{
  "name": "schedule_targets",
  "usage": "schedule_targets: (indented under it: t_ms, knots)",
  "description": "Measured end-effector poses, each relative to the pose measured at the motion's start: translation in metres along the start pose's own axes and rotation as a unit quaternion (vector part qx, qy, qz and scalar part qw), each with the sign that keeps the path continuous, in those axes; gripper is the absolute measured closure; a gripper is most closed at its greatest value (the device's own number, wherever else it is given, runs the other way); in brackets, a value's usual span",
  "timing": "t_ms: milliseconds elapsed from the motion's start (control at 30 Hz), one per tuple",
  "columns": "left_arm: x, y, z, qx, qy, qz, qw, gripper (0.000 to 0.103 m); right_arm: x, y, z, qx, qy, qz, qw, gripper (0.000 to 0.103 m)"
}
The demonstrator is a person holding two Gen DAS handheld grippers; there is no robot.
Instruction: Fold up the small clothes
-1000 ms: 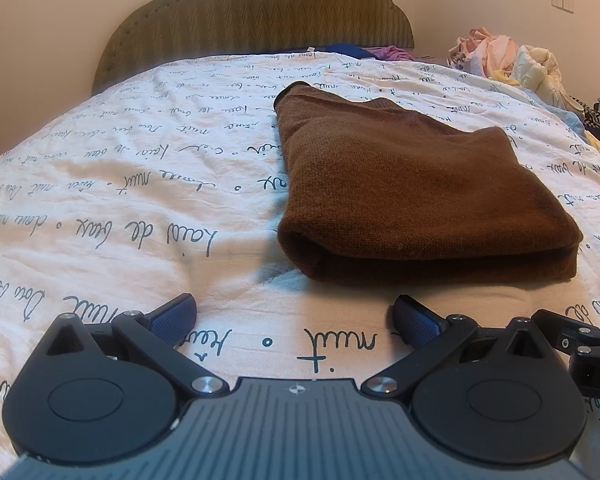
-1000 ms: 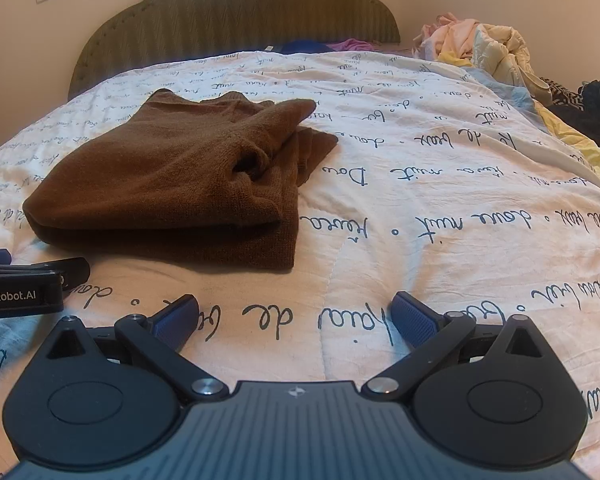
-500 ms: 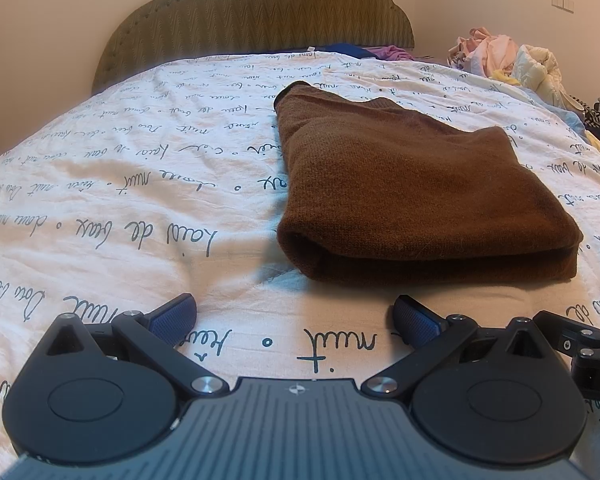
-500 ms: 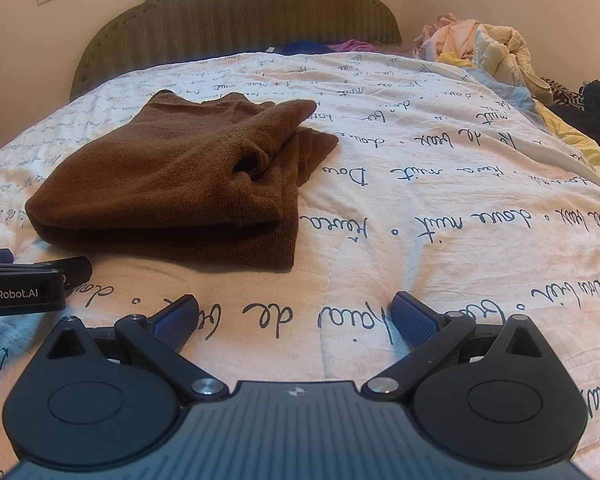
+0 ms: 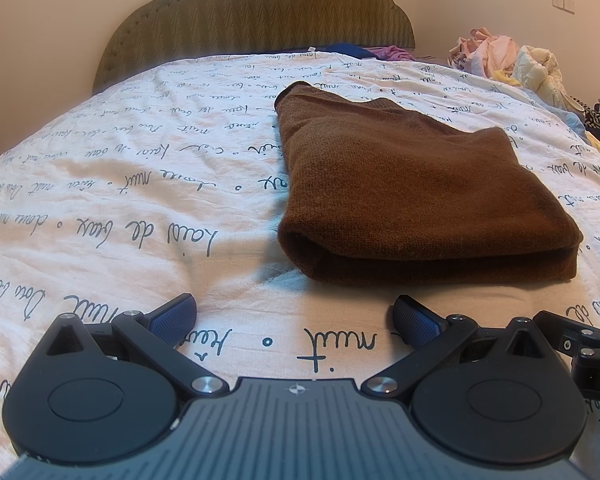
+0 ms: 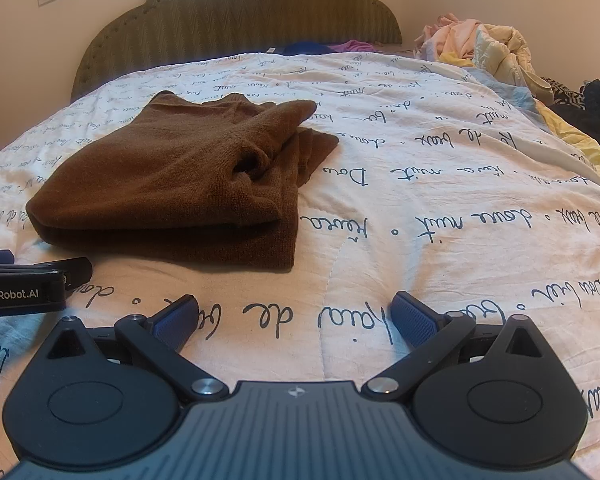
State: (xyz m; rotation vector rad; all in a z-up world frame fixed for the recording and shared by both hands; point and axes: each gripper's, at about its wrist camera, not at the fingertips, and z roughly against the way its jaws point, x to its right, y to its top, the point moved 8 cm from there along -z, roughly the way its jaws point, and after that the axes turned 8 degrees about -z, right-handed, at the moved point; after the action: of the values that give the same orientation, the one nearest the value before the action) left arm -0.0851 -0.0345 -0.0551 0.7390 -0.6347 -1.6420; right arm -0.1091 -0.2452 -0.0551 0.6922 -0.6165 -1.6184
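A brown knitted garment (image 5: 412, 196) lies folded on the bed, a little ahead and to the right of my left gripper (image 5: 294, 314). In the right wrist view the same garment (image 6: 172, 184) lies ahead and to the left of my right gripper (image 6: 294, 314), with a bunched sleeve end at its right side. Both grippers are open and empty, low over the quilt, short of the garment's near edge. Part of the right gripper (image 5: 592, 356) shows at the right edge of the left view, and part of the left gripper (image 6: 24, 288) at the left edge of the right view.
The bed has a white quilt (image 5: 120, 200) with dark script and a green padded headboard (image 5: 260, 12). A heap of loose clothes (image 6: 484, 48) lies at the far right edge of the bed. Blue and purple items (image 6: 324, 46) lie by the headboard.
The right wrist view has shifted very slightly. The garment and the left gripper stay as they were, and both grippers stay open.
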Motion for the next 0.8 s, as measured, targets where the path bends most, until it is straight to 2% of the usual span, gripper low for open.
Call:
schedule_targets:
  t_ms: [800]
  knots:
    - [0.003, 0.0001, 0.0004, -0.003, 0.001, 0.003, 1.0, 0.0, -0.0009, -0.0008, 0.0019, 0.003, -0.003, 0.004, 1.0, 0.0]
